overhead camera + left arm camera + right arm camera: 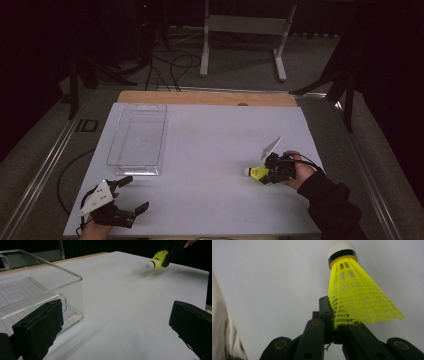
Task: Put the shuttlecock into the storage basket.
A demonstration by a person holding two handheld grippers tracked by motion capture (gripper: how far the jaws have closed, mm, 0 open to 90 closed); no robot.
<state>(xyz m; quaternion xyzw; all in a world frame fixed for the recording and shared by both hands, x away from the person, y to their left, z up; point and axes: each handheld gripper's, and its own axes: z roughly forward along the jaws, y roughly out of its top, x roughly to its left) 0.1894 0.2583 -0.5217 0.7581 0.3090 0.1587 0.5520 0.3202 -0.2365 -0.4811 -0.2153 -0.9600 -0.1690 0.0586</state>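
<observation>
No writing can be read. The left tongs point(131, 194) hover spread wide and empty near a clear bin point(136, 142). At the table's point(210, 150) right, the right tongs point(264, 175) pinch the skirt of a yellow mesh shuttlecock point(256, 173), white cork pointing left.

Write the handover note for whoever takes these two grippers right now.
Right gripper: shut on the skirt edge of the yellow shuttlecock, cork pointing away from the jaws, at the table's right side.
Left gripper: open, holding nothing, near the front left corner, just short of the clear bin.
Done: shuttlecock gripped.
Left: probably carry it across and release it into the bin, which holds nothing yet.
</observation>
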